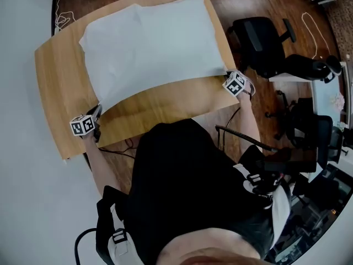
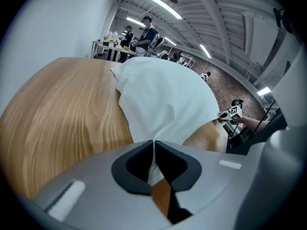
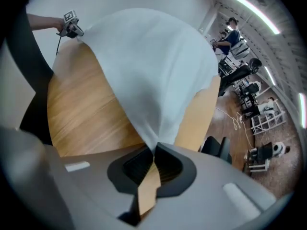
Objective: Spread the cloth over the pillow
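Observation:
A white cloth (image 1: 149,43) lies spread over a raised mound, the pillow, on the wooden table (image 1: 60,87); the pillow itself is hidden under it. My left gripper (image 1: 95,116) is shut on the cloth's near left corner (image 2: 154,143). Shut on the near right corner (image 3: 156,145) is my right gripper (image 1: 229,77). The cloth (image 2: 163,95) stretches away from both jaws towards the far side of the table. Each gripper shows small in the other's view: the right gripper (image 2: 232,116) and the left gripper (image 3: 72,27).
The table's near edge (image 1: 165,126) runs in front of the person's dark torso. Black office chairs (image 1: 265,43) stand on the wooden floor to the right. A white wall (image 1: 22,148) borders the left. People and desks (image 2: 139,37) are far behind.

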The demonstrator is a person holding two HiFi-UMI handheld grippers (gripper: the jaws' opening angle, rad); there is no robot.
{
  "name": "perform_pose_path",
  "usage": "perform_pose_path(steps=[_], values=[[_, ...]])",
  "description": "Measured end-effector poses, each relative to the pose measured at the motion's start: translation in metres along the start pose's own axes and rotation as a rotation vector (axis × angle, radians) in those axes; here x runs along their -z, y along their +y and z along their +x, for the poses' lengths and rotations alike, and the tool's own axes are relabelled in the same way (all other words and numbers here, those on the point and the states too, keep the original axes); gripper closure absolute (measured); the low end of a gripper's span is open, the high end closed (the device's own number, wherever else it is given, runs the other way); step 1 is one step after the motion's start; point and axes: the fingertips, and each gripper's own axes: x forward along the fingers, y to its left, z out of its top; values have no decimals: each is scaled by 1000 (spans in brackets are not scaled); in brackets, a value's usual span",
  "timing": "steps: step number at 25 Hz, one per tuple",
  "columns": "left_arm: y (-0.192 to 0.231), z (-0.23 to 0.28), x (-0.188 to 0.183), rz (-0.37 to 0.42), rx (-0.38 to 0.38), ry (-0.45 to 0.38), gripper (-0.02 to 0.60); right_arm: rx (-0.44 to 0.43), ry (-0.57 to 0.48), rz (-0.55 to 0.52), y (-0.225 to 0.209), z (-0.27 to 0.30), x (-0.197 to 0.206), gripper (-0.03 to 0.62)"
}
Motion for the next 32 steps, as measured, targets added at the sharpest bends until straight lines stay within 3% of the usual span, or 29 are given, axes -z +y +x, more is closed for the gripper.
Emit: perform_pose_path(steps=[1, 3, 5, 7, 8, 10, 12, 13, 15, 16, 17, 18, 19, 21, 23, 25, 29, 32], values=[[3, 4, 6, -1, 8, 30, 559, 6, 4, -4, 0, 6, 4, 583], [9, 7, 15, -10, 29, 68, 477, 34, 16, 31, -8, 7, 15, 553], [18, -5, 20, -55, 53, 53, 446, 61, 35, 81, -19, -4, 27, 461], [36, -25, 27, -113, 46, 24, 351, 93, 59, 130, -33, -23, 41, 444], [47, -36, 32, -146, 27, 10, 341, 112, 59, 162, -42, -34, 47, 444], [71, -56, 32, -207, -37, -51, 341, 143, 3, 226, -57, -62, 39, 444], [77, -72, 1, -235, -42, -198, 357, 127, -127, 259, -59, -89, -2, 444], [63, -75, -27, -240, 37, -302, 383, 102, -204, 258, -54, -99, -30, 444], [9, -70, -92, -259, 347, -496, 404, 40, -353, 231, -40, -111, -92, 445], [-21, -62, -117, -271, 500, -550, 408, 2, -411, 219, -31, -113, -120, 445], [-42, -49, -133, -285, 600, -567, 410, -39, -452, 215, -22, -110, -143, 445], [-49, -31, -138, -304, 628, -550, 409, -79, -474, 223, -14, -103, -160, 445], [-40, -9, -134, -325, 580, -513, 408, -111, -470, 239, -8, -93, -169, 445], [4, 20, -115, -372, 383, -460, 408, -128, -401, 267, 0, -76, -164, 445], [40, 14, -111, -416, 268, -500, 408, -102, -343, 288, 3, -77, -143, 445], [71, -4, -124, -400, 199, -547, 408, -80, -329, 309, 3, -91, -123, 445], [115, -5, -184, -299, 112, -536, 408, -52, -298, 336, -3, -105, -92, 445], [129, 31, -238, -103, -4, -385, 408, -70, -319, 339, -7, -109, -93, 447]])
